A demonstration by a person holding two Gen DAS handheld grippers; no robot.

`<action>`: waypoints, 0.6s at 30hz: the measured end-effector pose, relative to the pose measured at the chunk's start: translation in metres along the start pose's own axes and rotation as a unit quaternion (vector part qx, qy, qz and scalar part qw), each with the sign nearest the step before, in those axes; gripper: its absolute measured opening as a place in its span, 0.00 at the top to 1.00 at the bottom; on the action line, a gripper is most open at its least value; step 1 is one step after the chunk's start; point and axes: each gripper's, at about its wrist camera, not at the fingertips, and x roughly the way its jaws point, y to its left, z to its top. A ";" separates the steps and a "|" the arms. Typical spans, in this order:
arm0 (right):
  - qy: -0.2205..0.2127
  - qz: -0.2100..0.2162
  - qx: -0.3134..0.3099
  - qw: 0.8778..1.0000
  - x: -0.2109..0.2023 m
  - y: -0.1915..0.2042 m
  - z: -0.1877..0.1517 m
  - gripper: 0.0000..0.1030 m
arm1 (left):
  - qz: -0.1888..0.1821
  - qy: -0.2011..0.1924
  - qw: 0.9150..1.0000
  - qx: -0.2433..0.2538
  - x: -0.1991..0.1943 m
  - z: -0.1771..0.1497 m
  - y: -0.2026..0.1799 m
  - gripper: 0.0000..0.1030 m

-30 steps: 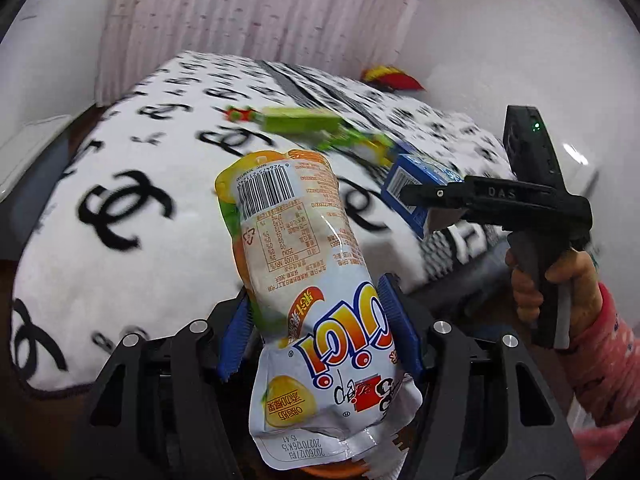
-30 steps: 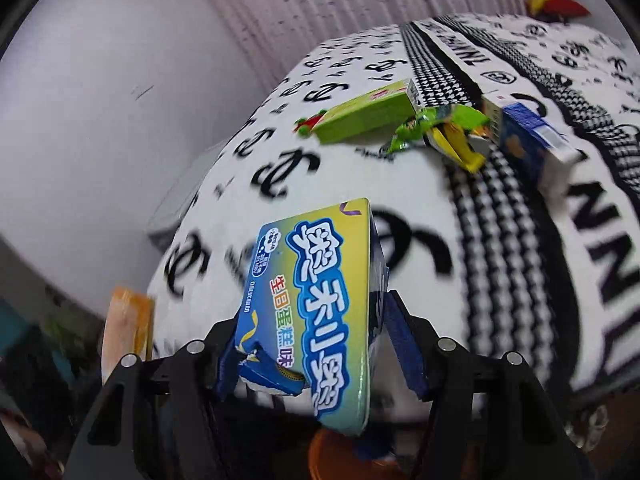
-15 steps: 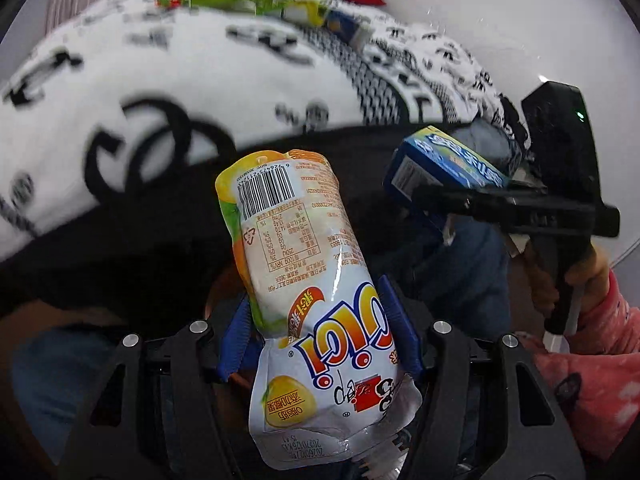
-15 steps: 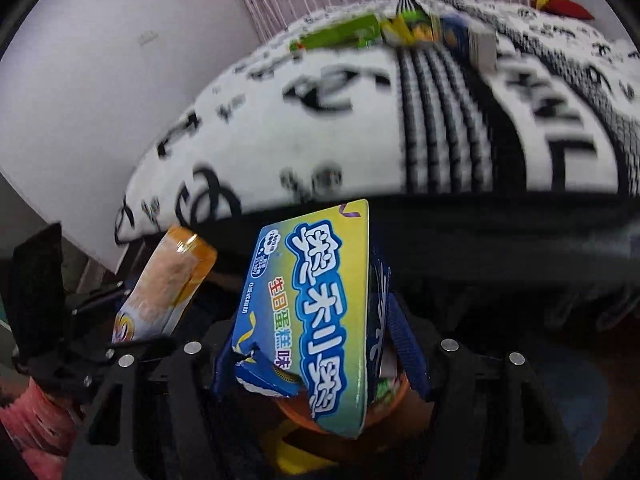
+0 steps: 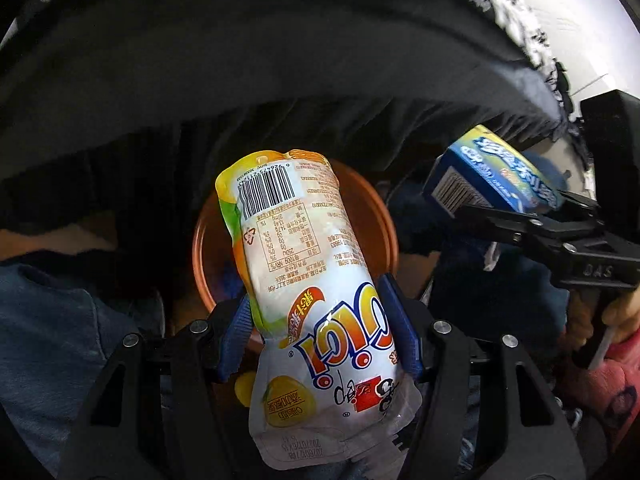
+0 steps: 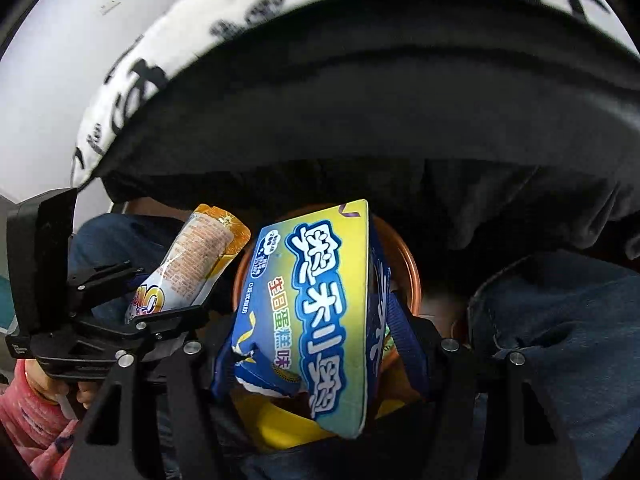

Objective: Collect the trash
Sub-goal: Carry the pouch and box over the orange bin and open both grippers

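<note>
Left gripper (image 5: 320,320): jaws clenched on pouch (image 5: 308,280), held over orange bin (image 5: 384,224) rim. Right gripper (image 6: 316,344): jaws clenched on blue box (image 6: 316,312), over same bin. Close above: dark bed (image 6: 360,92) edge. Beside bin: jeans-clad legs (image 6: 560,320). Grippers near each other.
</note>
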 end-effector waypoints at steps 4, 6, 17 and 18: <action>0.012 0.000 0.012 1.000 0.015 -0.007 0.000 0.37 | 0.011 0.029 0.999 -0.008 0.020 0.002 0.002 0.43; 0.018 0.004 0.020 1.000 0.023 -0.010 0.000 0.37 | 0.012 0.044 0.999 -0.016 0.030 0.001 0.005 0.43; 0.043 0.003 0.035 0.998 0.053 -0.019 0.006 0.30 | 0.028 0.077 0.996 -0.034 0.057 0.005 0.017 0.42; 0.042 0.001 0.038 0.998 0.054 -0.020 0.005 0.27 | 0.029 0.077 0.996 -0.037 0.058 0.005 0.018 0.36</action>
